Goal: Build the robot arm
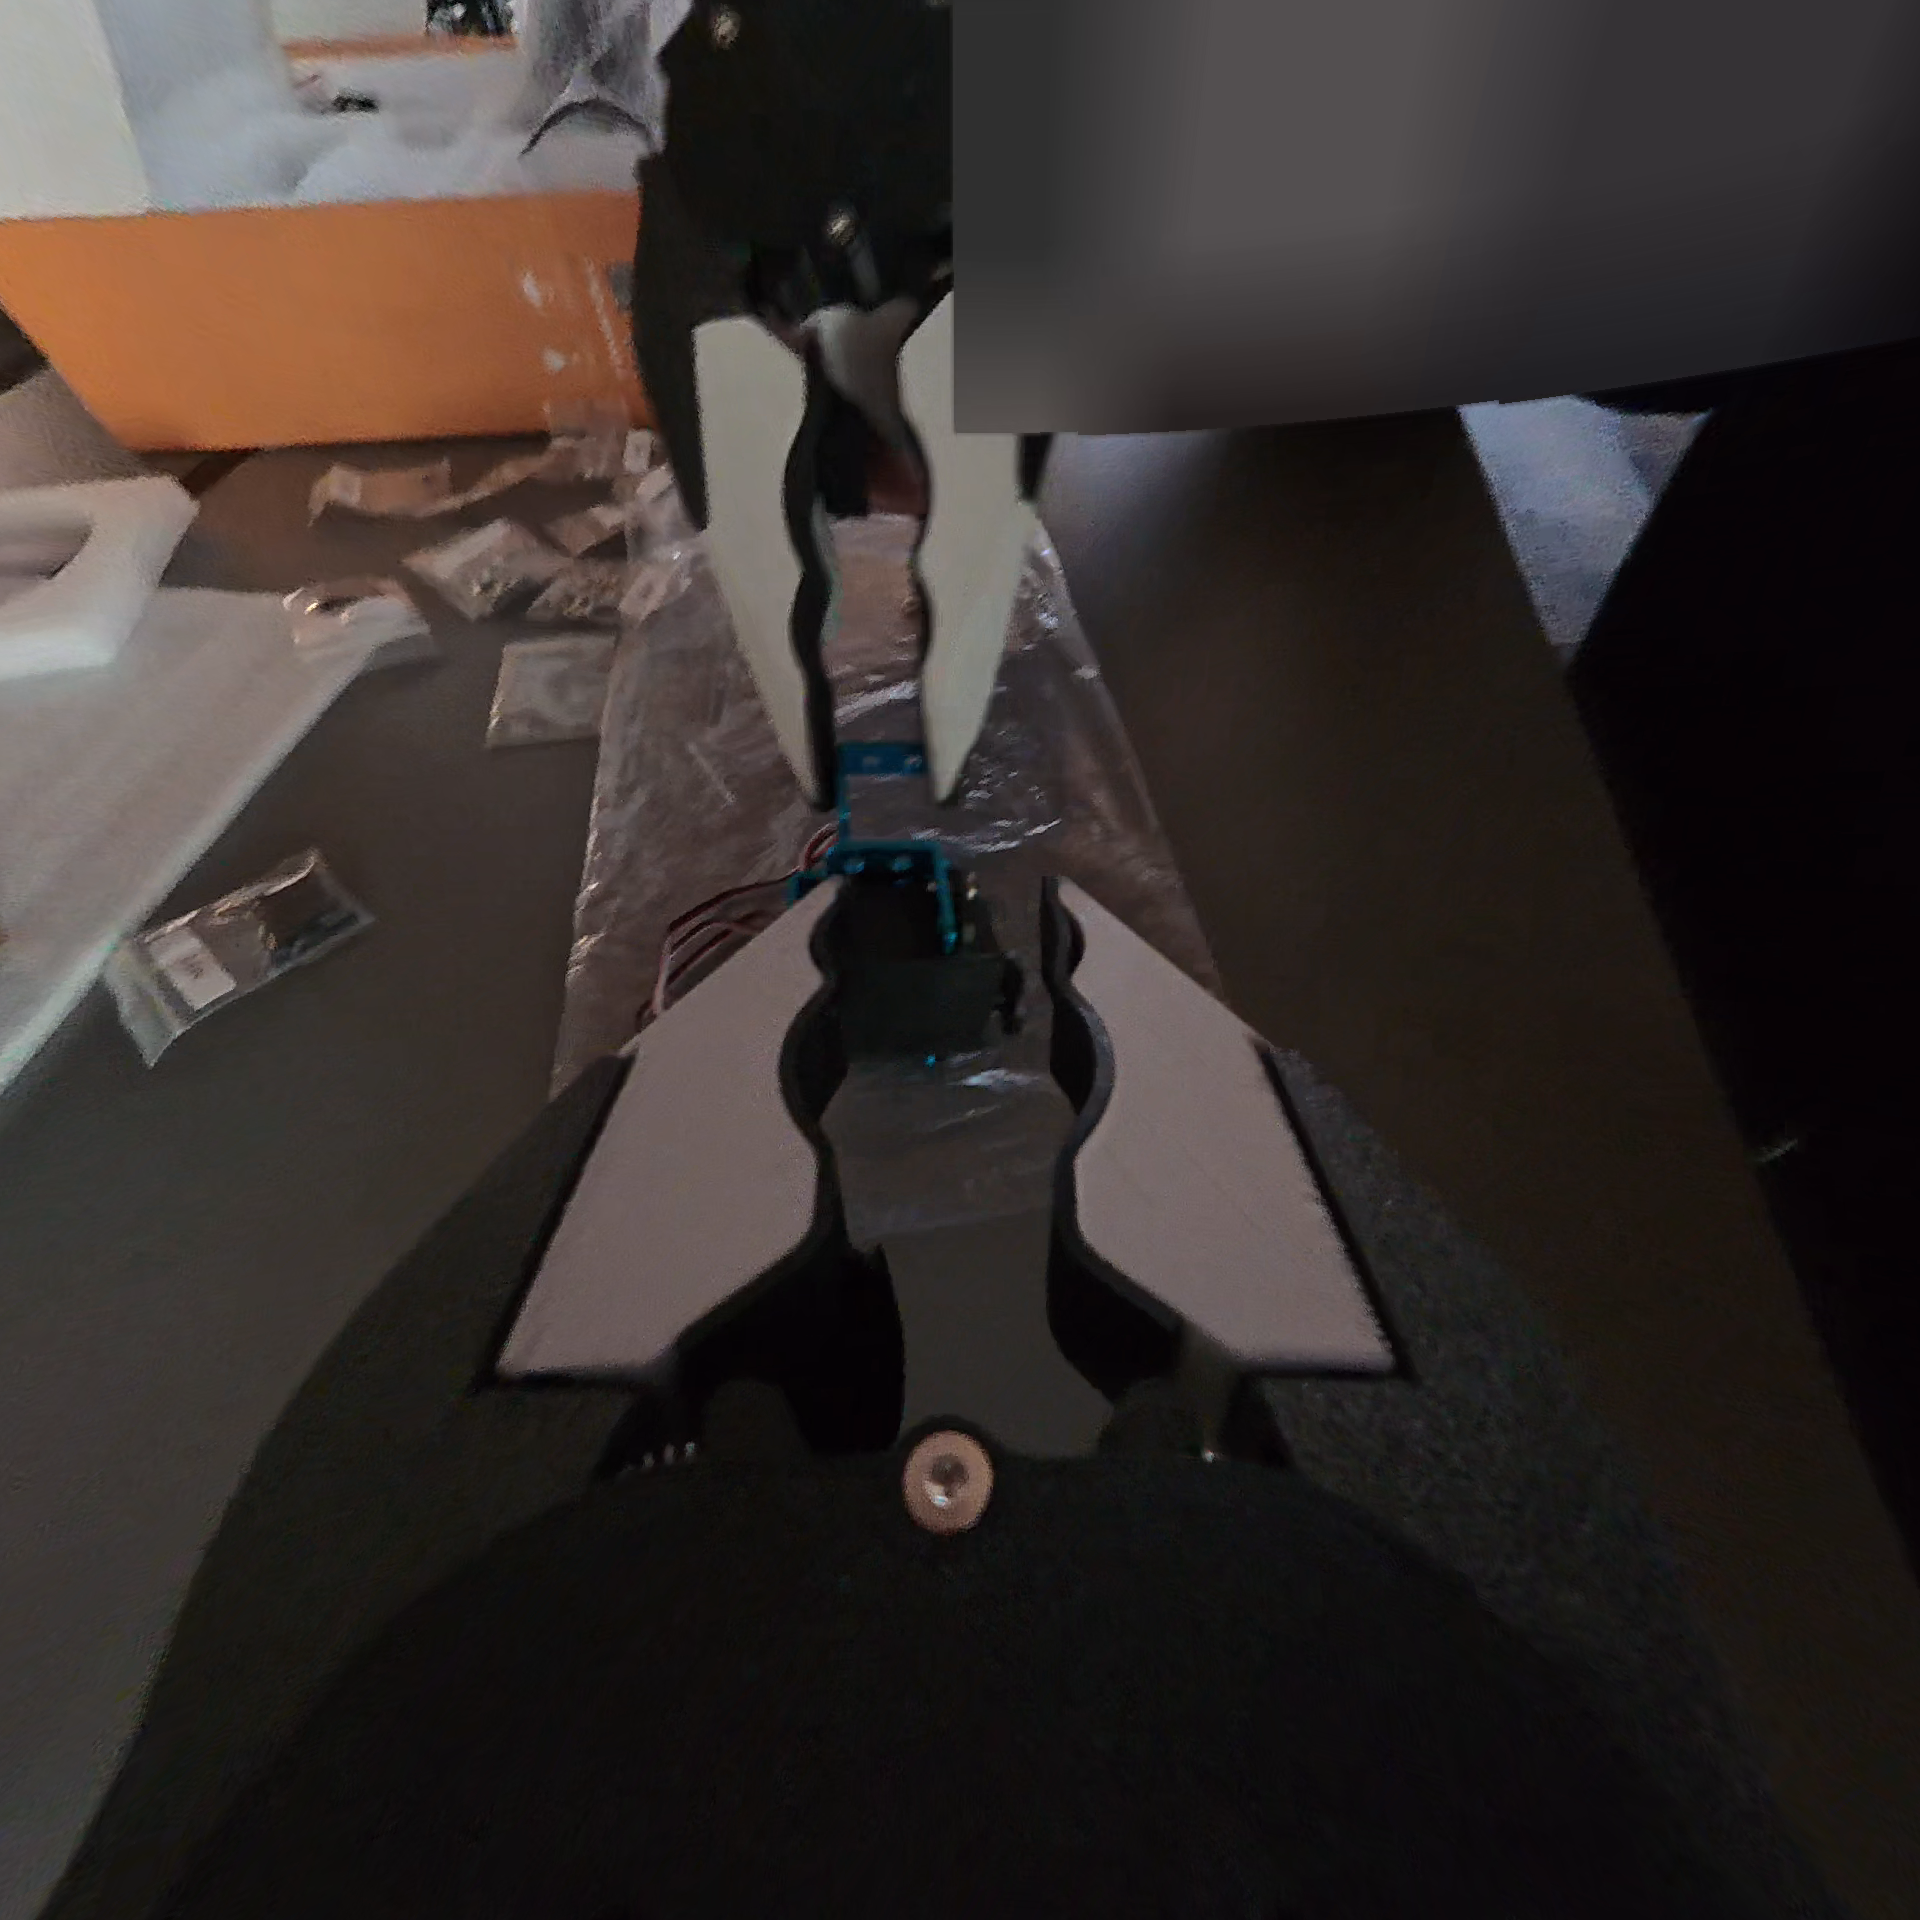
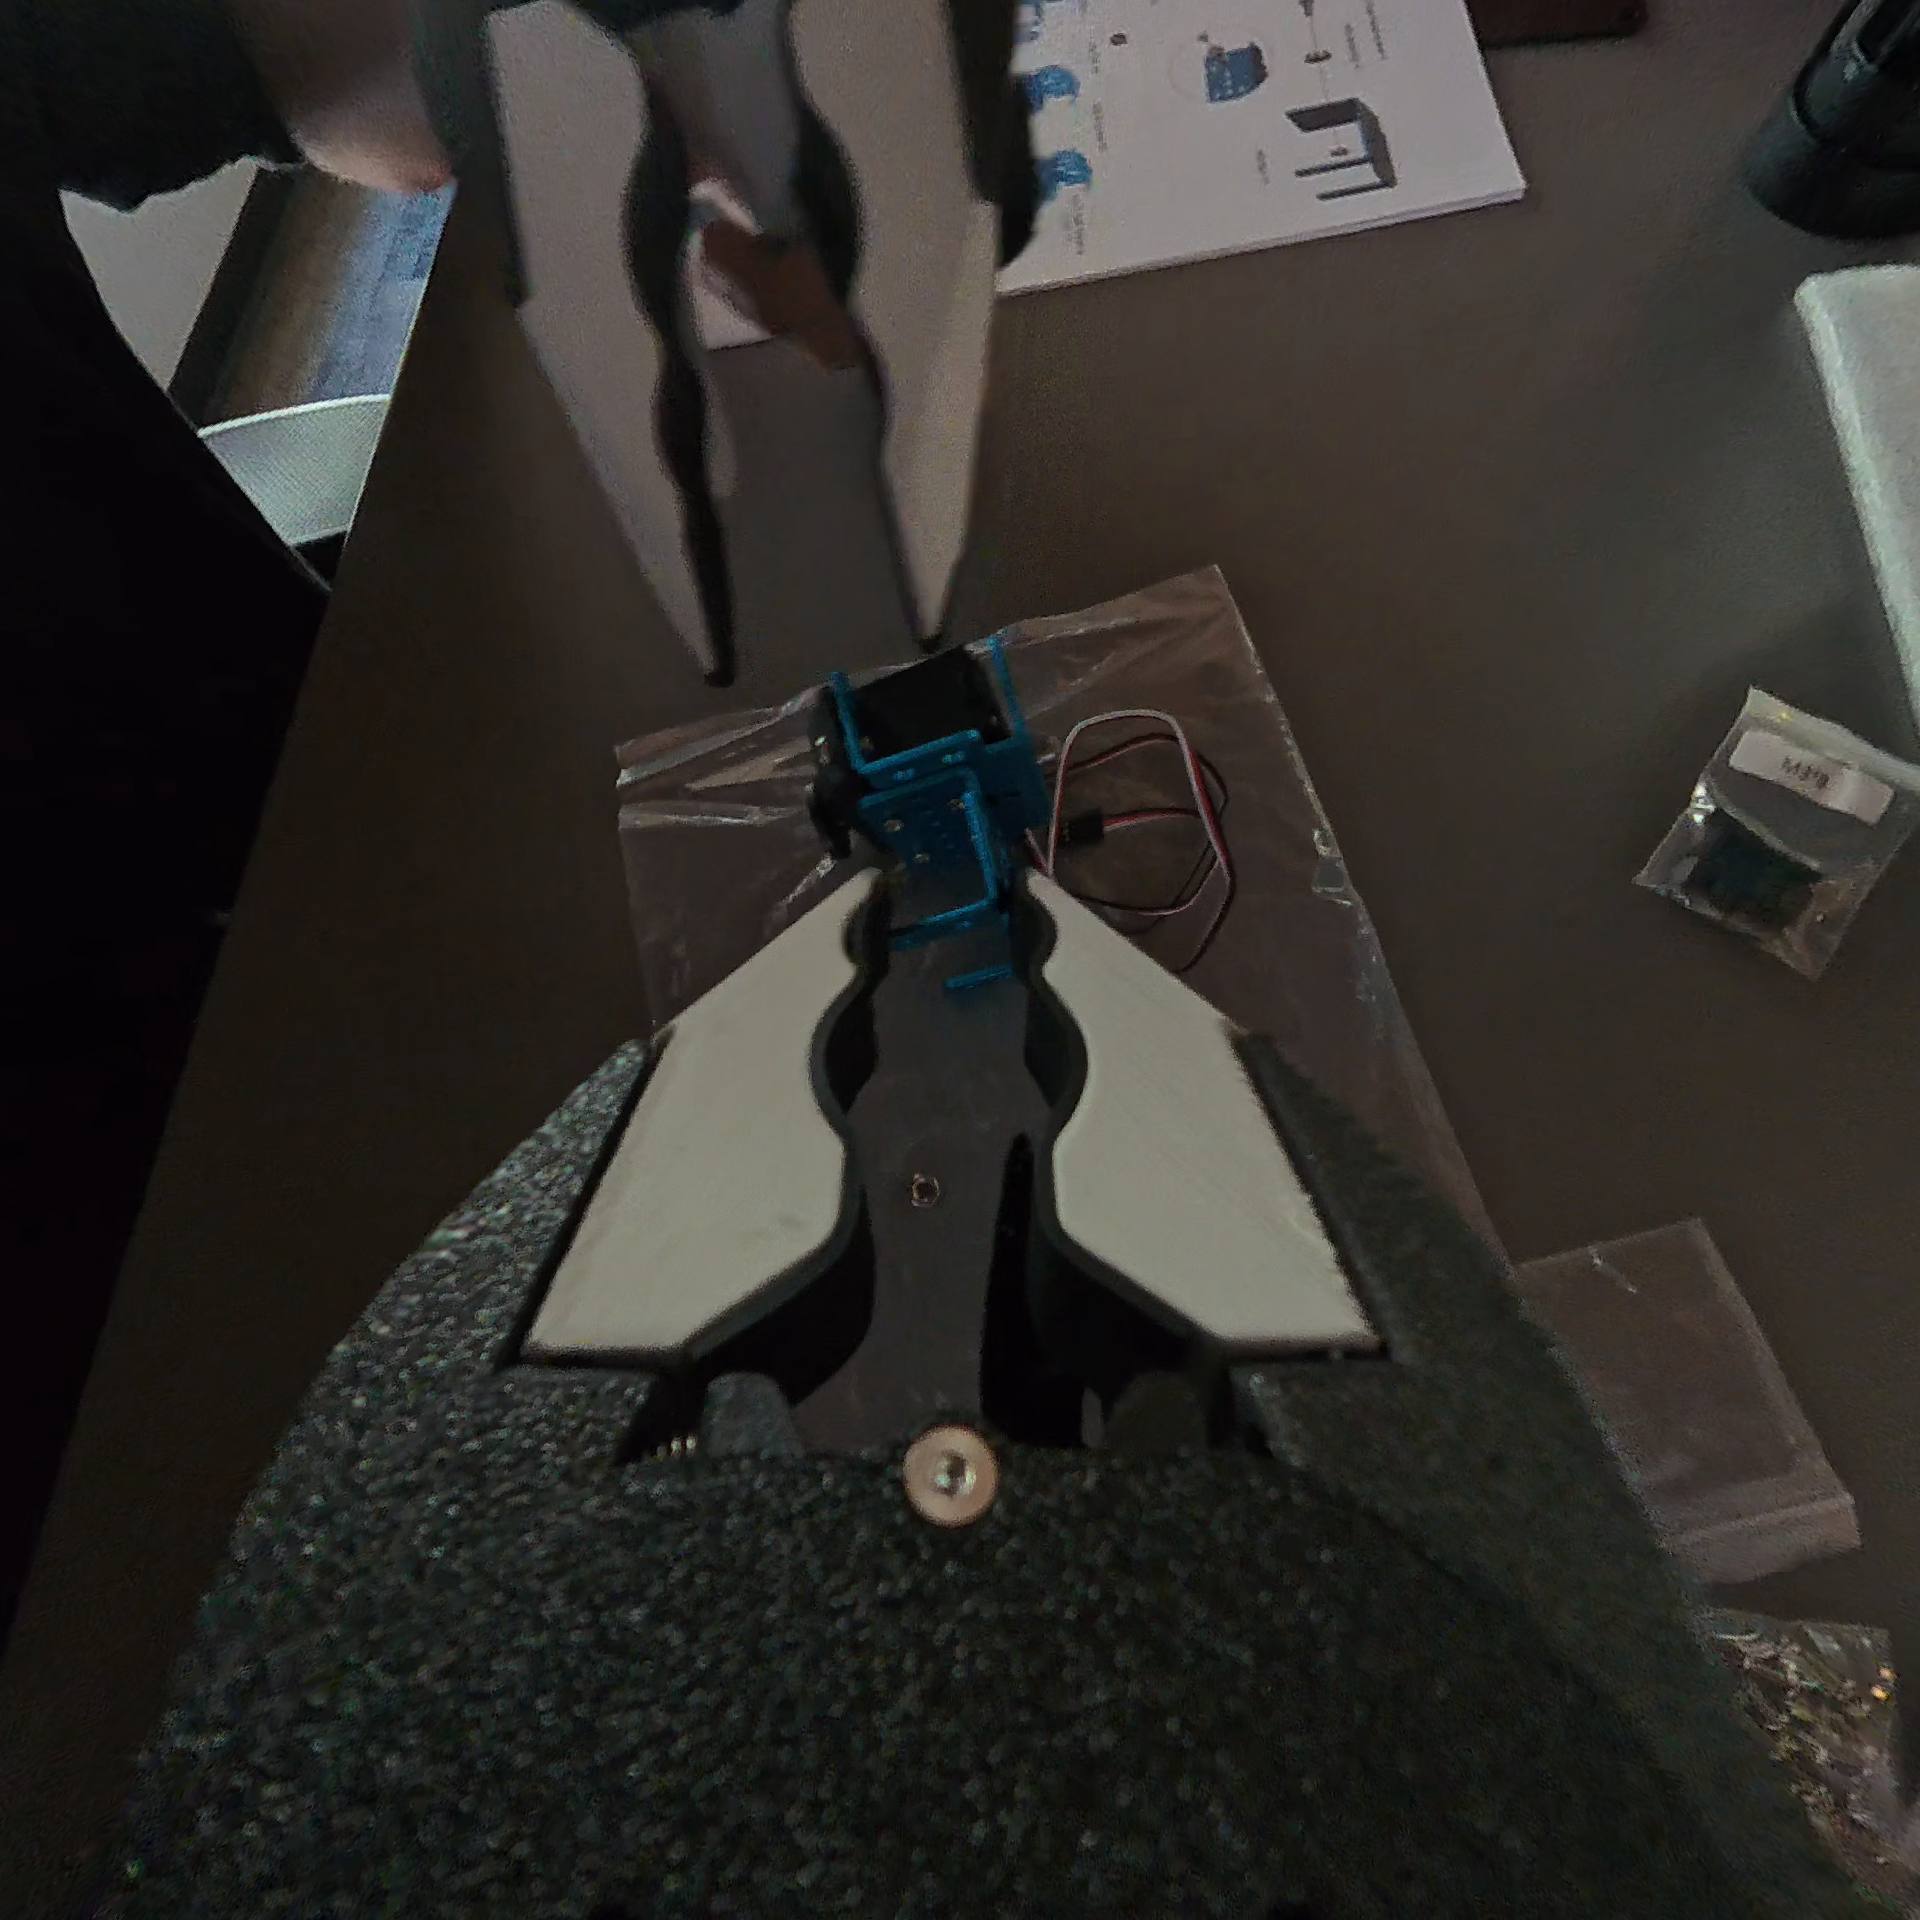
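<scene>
Two claws facing each other over the blue bracket assembly (image 2: 914,821), which sits on a clear plastic bag (image 2: 1226,675) mid-desk, w/ a black servo block (image 2: 925,701) clamped in its far end. Red/white/black wire (image 2: 1153,821) loops off to the right of it, lying on the bag.

Right claw (image 2: 951,883): tips either side of the near blue bracket end, jaws a bit apart; bracket sits between them but can't tell if they're actually pinching it or just straddling. In the left wrist view the same claw comes down from the far side, tips at the blue bracket top (image 1: 878,764), gap visible betw. the fingers.

Left claw (image 1: 940,894): jaws parted, servo body (image 1: 914,977) showing in the gap, no clear contact w/ the pads, so open and close around the part. From the right wrist view it hangs in from the far side, tips (image 2: 826,655) just at the far edge of the servo; whether touching, can't tell.

Around it: dark brown desk (image 2: 1351,436). Printed instruction sheet (image 2: 1299,114) far right. Small labelled bag of parts (image 2: 1787,831) right, well apart from the assembly. White foam block (image 2: 1870,436) at right edge. In the left wrist view: orange box (image 1: 312,312) far left, scattered small clear bags (image 1: 520,551) near it, one more bag (image 1: 239,945) left near
</scene>
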